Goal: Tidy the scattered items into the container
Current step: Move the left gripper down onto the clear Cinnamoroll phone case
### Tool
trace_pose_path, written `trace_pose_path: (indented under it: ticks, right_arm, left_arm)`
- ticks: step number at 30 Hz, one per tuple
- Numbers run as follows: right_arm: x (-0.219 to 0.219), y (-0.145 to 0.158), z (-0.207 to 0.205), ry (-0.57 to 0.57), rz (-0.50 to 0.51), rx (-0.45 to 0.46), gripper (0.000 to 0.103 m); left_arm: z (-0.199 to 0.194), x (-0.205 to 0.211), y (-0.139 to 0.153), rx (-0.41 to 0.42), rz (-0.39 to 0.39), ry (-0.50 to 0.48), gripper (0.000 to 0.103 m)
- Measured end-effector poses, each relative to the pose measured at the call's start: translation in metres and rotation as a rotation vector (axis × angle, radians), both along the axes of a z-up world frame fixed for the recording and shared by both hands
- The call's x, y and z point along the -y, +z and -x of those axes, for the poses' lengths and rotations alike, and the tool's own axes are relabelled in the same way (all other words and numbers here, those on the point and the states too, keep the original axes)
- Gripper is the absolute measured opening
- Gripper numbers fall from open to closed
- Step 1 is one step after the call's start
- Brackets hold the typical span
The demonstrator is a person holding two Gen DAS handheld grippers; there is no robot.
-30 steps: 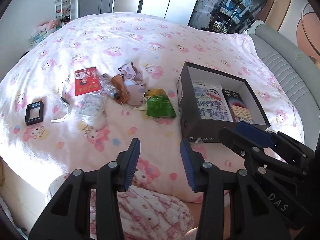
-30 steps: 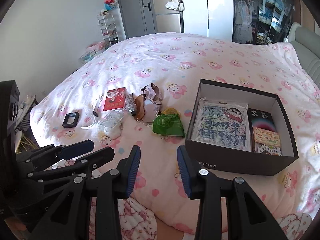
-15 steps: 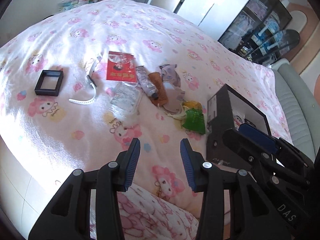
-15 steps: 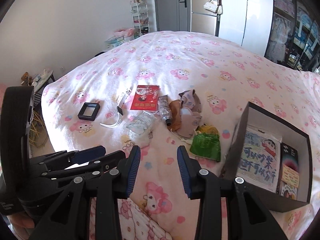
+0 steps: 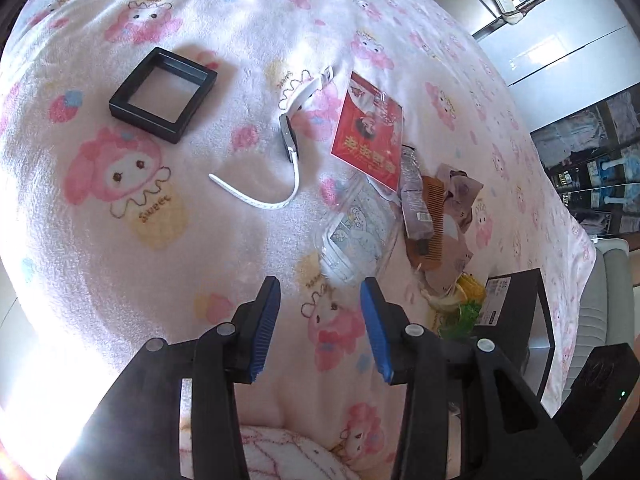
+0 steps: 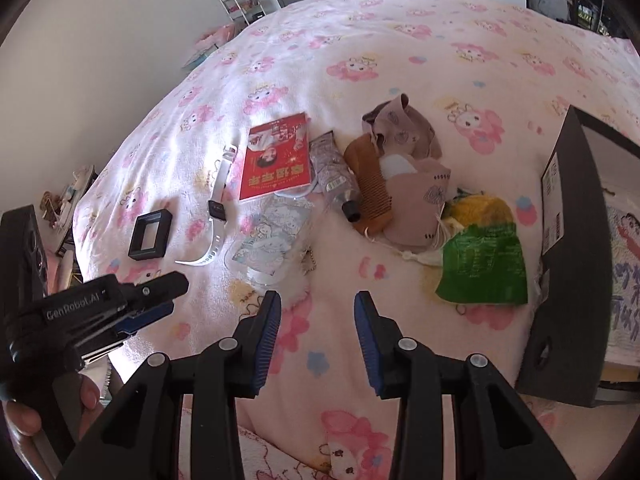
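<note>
- Left gripper (image 5: 320,322): jaws parted, nothing between the blue pads; it hangs over the bedspread (image 5: 120,240), just near of the clear pouch (image 5: 360,232).
- Right gripper (image 6: 316,326): jaws parted and empty, over bare bedspread near the pouch (image 6: 266,240) and the green packet (image 6: 482,268).
- Box (image 6: 576,264): dark, open-topped, at the right edge of the scattered items; printed cards lie inside.
- Frame (image 5: 162,94): black, square, far left, apart from the rest.
- Watch (image 5: 290,144): white strap, between the frame and the red booklet (image 5: 370,132).
- Central heap: tube (image 6: 336,178), brown comb (image 6: 370,192) and beige cloth (image 6: 416,200), touching one another.
- Green packet: just left of the box, with a yellow item (image 6: 480,206) at its far edge.
- A hand (image 6: 52,404) holds the left gripper at lower left in the right view.
</note>
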State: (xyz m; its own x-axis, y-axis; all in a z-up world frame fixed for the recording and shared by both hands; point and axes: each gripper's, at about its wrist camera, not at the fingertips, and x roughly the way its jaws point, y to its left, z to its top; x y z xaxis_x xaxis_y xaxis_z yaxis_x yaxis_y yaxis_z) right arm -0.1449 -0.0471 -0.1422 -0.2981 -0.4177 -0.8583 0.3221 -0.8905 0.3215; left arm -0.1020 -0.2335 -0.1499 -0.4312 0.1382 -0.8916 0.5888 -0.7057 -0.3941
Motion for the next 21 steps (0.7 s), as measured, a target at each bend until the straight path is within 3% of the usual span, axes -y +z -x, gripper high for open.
trace_pose_path:
  ticks: [2, 4, 11, 14, 21]
  right_arm:
    - [0.002, -0.011, 0.004, -0.009, 0.018, 0.030, 0.034]
    - [0.006, -0.017, 0.007, -0.009, 0.015, 0.038, 0.034]
    - [0.023, -0.034, 0.027, 0.032, 0.017, 0.063, 0.034]
    - [0.035, -0.044, 0.037, 0.047, 0.025, 0.095, 0.034]
    - [0.047, -0.064, 0.040, 0.044, 0.016, 0.130, 0.036]
  left_arm:
    - [0.017, -0.007, 0.000, 0.034, 0.136, -0.032, 0.041]
    - [0.030, -0.006, -0.006, 0.048, 0.173, -0.047, 0.041]
    - [0.045, 0.016, -0.045, 0.075, -0.022, -0.011, 0.041]
    - [0.049, 0.014, -0.051, 0.081, -0.047, -0.032, 0.041]
    - [0.056, 0.006, -0.054, 0.114, -0.005, -0.057, 0.042]
